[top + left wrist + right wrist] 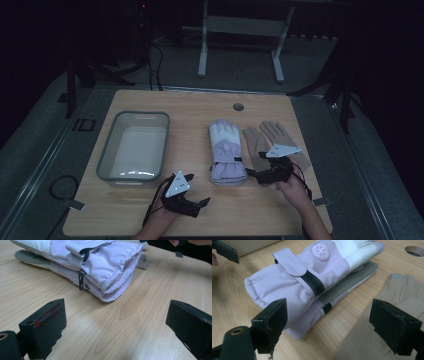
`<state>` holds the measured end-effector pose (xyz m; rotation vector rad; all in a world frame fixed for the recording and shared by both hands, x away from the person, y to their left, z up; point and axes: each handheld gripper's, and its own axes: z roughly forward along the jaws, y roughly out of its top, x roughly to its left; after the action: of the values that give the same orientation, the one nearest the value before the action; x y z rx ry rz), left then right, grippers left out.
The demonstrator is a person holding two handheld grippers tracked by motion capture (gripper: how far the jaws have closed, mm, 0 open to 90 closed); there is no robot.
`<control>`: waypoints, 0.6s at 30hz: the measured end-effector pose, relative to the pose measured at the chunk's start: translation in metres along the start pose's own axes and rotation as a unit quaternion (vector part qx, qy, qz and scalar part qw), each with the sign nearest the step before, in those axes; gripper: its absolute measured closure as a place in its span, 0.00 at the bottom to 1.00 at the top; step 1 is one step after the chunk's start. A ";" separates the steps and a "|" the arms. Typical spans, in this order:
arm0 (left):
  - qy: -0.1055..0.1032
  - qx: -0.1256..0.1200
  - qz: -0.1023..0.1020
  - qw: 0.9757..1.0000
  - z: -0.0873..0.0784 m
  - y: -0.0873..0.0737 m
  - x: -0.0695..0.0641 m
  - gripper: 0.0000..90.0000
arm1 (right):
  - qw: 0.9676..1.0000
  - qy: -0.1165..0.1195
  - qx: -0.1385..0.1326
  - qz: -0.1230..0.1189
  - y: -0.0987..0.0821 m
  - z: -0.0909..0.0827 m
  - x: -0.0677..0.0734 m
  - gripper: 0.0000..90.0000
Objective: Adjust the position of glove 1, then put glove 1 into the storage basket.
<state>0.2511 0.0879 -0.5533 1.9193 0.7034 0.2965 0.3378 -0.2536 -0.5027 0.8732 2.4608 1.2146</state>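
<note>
Your right claw (252,173) stands wide open, holding nothing, low over the wooden table (150,210) between the stacked lilac-and-white padded ski gloves (226,152) and the flat tan knit gloves (272,140). Your left claw (199,207) gapes empty too, aimed at the lilac cuffs.

The high view looks forward and down from above the person's side, far enough to take in the whole desk (150,220). The left gripper view rides low and close over the wood, facing past its own parted jaws at the cuff end of the lilac ski gloves (100,267) ahead of them. The right gripper view, equally near, has the same lilac ski gloves (312,282) beyond its jaws, with the tan gloves (387,315) under the right-hand jaw. All three views share the lilac pair.
</note>
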 end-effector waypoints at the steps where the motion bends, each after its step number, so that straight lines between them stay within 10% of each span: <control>1: 0.006 0.002 -0.004 1.000 0.000 0.002 0.000 0.03 | 1.000 0.002 -0.006 0.007 -0.002 -0.002 -0.002 0.16; 14: 0.011 0.015 -0.027 0.999 0.003 0.039 0.008 0.04 | 0.999 -0.012 -0.018 0.024 0.007 -0.007 0.001 0.12; 18: 0.028 0.026 -0.026 0.999 0.007 0.053 0.012 0.04 | 0.999 -0.030 -0.004 0.018 0.020 0.000 0.004 0.25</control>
<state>0.2819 0.0738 -0.5104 1.9441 0.8047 0.3027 0.3423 -0.2414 -0.4867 0.9415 2.4020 1.1905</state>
